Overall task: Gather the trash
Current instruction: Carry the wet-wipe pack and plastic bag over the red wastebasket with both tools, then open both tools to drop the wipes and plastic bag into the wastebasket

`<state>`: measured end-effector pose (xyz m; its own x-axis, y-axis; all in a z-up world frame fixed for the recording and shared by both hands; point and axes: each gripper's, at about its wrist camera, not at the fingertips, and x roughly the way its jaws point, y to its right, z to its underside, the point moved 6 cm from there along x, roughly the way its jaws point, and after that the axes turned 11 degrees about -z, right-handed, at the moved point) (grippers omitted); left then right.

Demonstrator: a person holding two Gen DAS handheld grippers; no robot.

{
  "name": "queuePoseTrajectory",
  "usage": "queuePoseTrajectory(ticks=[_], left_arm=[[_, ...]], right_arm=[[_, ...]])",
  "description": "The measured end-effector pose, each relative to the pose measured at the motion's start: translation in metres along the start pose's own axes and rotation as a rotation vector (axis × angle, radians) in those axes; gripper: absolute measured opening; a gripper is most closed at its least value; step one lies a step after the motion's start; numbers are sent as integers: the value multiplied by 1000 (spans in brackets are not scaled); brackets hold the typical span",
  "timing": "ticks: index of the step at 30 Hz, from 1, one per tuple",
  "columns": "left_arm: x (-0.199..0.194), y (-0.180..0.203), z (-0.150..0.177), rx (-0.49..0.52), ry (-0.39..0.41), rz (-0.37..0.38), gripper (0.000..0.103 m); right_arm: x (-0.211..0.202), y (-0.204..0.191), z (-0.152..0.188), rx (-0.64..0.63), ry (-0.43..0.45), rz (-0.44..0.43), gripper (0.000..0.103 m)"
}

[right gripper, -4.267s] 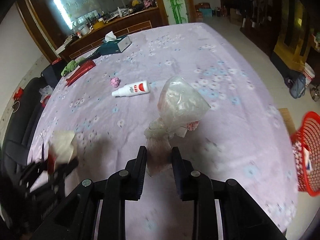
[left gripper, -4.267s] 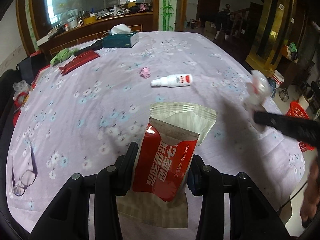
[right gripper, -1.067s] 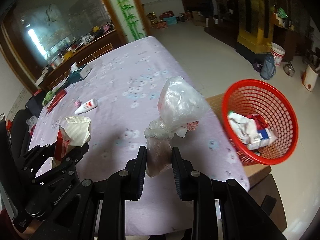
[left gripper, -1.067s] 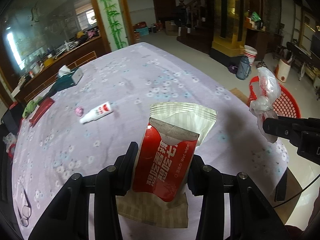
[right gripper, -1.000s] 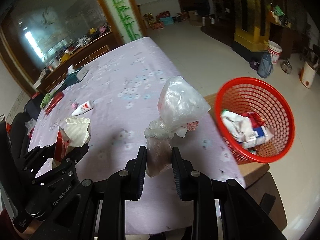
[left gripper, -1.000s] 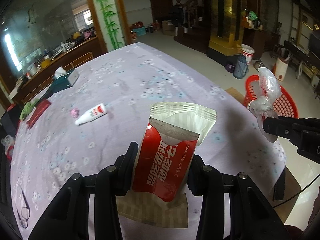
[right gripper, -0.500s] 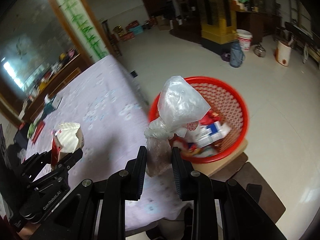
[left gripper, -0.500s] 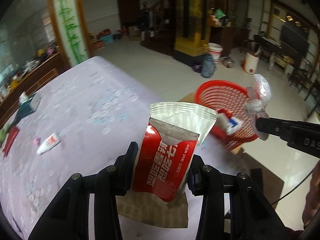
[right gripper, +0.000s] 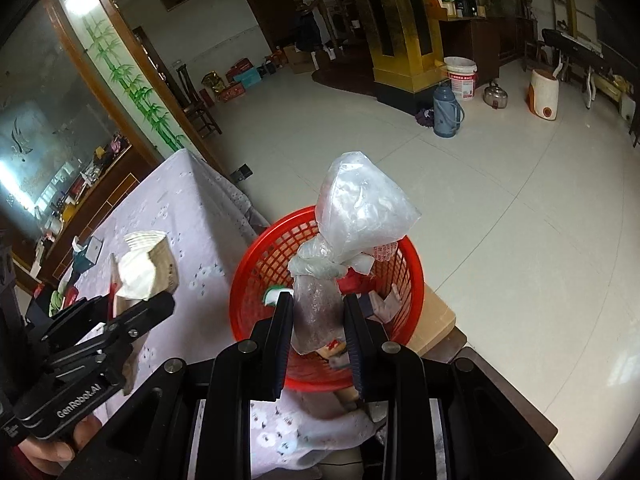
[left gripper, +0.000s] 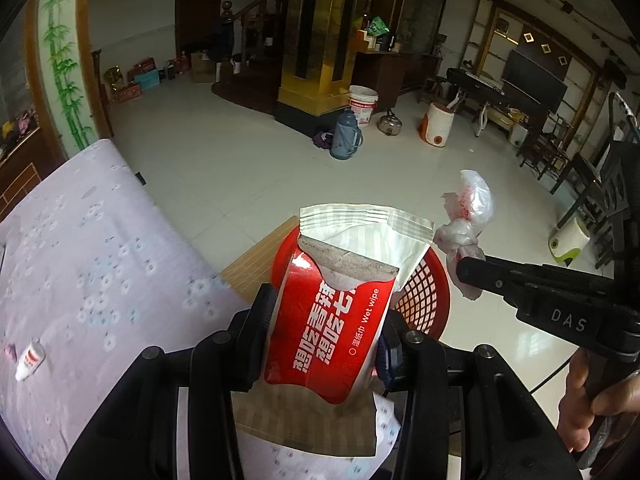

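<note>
Both tools loaded over red basket [right gripper: 248,280] at the surface's [left gripper: 100,248] corner.
Left tool [left gripper: 320,336] clamps wet-wipe packet [left gripper: 332,320]; right tool [right gripper: 318,328] clamps knotted plastic bag [right gripper: 360,216]. Only right view shows basket's trash inside.

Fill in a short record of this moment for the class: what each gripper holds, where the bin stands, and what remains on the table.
left gripper: shut on wet wipe packet
right gripper: shut on knotted plastic bag, held above the bin
red basket: on a wooden stool beside the table, trash already inside
table: white spray bottle remains
</note>
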<state>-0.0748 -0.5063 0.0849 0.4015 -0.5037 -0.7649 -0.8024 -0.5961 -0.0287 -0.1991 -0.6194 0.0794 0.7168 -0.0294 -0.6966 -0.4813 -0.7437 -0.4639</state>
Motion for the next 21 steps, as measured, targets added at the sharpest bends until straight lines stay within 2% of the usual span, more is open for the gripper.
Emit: queuePoseTrajectory(ticks=[12, 21], left_arm=[[29, 25, -8, 25, -35, -14, 42], [44, 22, -1, 6, -64, -8, 42]], right_arm=[[14, 20, -8, 14, -30, -4, 27], [21, 24, -9, 11, -47, -2, 27]])
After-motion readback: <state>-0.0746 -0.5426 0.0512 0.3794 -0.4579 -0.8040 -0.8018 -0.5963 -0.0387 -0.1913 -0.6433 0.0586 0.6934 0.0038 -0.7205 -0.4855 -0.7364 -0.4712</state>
